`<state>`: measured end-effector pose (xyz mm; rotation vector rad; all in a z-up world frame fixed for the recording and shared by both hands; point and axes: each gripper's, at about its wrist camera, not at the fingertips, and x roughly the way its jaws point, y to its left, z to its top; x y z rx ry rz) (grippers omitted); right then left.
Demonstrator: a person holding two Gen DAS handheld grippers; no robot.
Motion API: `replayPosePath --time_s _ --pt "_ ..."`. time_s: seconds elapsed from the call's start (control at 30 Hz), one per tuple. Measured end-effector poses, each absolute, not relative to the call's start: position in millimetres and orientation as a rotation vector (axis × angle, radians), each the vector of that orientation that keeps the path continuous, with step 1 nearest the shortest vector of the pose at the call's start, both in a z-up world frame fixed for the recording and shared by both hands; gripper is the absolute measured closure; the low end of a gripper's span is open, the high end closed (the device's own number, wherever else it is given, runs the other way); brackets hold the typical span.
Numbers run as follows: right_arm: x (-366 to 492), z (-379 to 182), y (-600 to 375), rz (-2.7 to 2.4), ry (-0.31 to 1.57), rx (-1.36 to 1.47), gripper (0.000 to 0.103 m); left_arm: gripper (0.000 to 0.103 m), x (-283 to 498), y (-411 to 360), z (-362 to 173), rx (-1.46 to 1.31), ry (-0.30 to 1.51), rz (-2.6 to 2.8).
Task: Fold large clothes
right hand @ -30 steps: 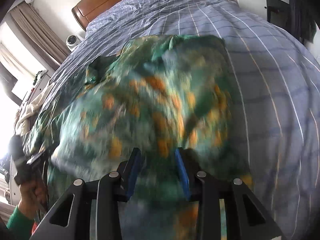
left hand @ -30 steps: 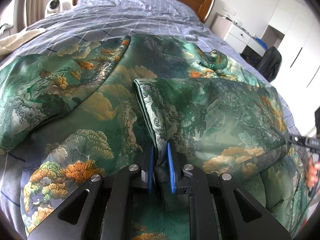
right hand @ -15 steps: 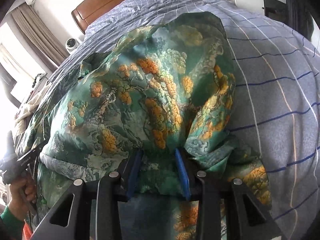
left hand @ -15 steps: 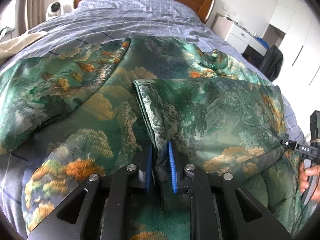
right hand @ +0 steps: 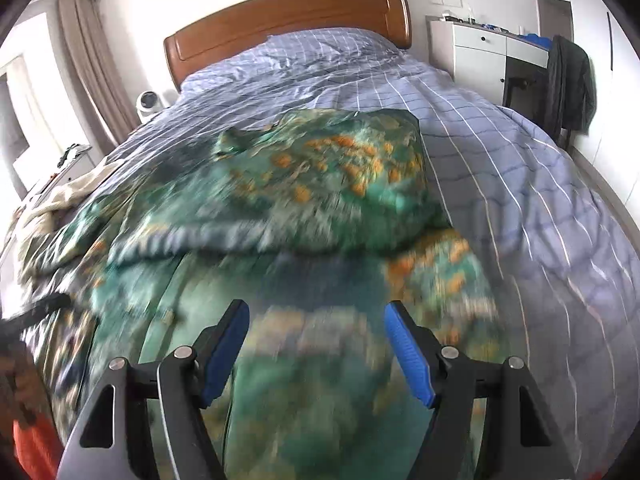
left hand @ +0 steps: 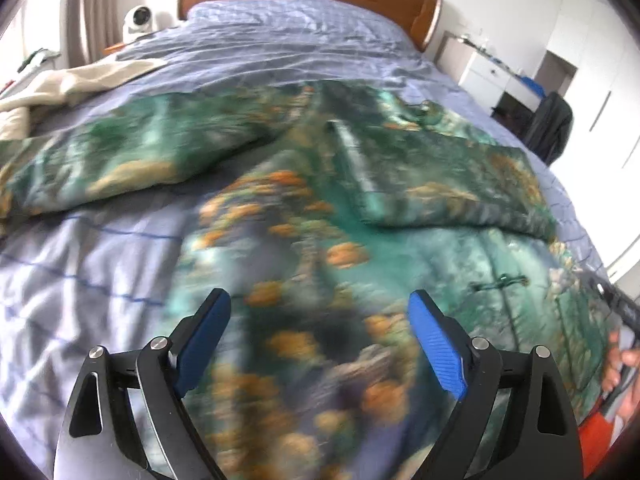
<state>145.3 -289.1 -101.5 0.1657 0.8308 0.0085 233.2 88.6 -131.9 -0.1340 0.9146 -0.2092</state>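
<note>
Blue checked bed (right hand: 520,168) carries the green printed garment (left hand: 320,220), spread flat with one side already folded over the middle. Left gripper (left hand: 320,316) and right gripper (right hand: 316,320) are opening, fingers spread, nothing between them – next comes gripping the unfolded sleeve (left hand: 120,148) opposite

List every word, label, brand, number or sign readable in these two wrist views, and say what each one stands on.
None can be read.
The other gripper's black body, at the right edge of the left wrist view, may carry small marks: too blurred and cut off to read.
The green patterned garment shows only trees and orange clouds, no lettering.
The checked bedspread, wooden headboard and white drawer unit show no text.
</note>
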Motion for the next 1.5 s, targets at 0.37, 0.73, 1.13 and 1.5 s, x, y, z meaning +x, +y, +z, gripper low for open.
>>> replayPosePath --time_s 0.37,0.73,1.13,1.5 --pt "96 -108 -293 -0.010 0.865 0.233 0.031 0.010 266 253 -147 -0.531 0.867 0.120" --pt "98 -114 -253 0.081 0.895 0.240 0.031 0.083 324 349 -165 -0.799 0.808 0.397" --pt "84 -115 -248 0.109 0.875 0.269 0.031 0.094 337 145 -17 -0.006 0.509 0.142" --pt "70 -113 -274 0.053 0.856 0.313 0.031 0.092 326 -69 -116 0.650 0.575 -0.227"
